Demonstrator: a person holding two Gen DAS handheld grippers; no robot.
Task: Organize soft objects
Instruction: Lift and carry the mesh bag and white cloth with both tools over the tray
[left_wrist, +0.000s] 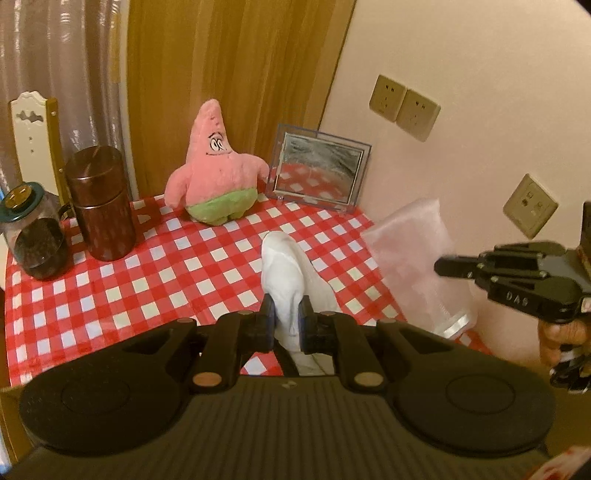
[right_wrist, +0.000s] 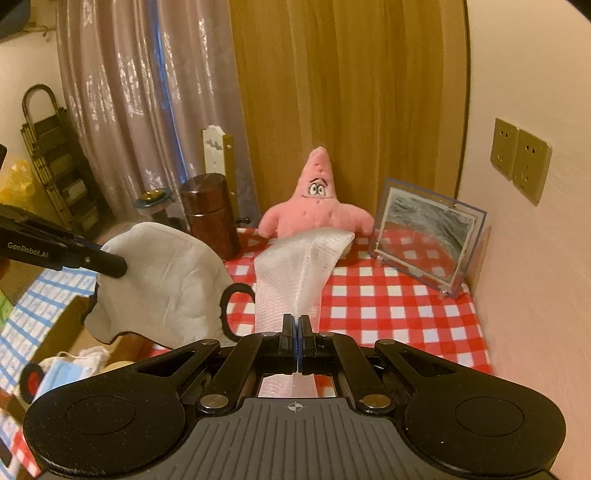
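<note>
Left gripper nearest, blue pads clamped on a white face mask, which sticks out ahead of the fingers above the table; in the right wrist view the mask hangs in a broad fold off that gripper, black ear loop dangling. Right gripper pinched fully together on a sheer white mesh bag, bag stretching forward from the tips over the red-white checked tablecloth. Beyond both: brown canister and glass jar at left edge, pink starfish plush upright at back against the curtain, small framed mirror leaning beside it near the wall. Wall sockets above
</note>
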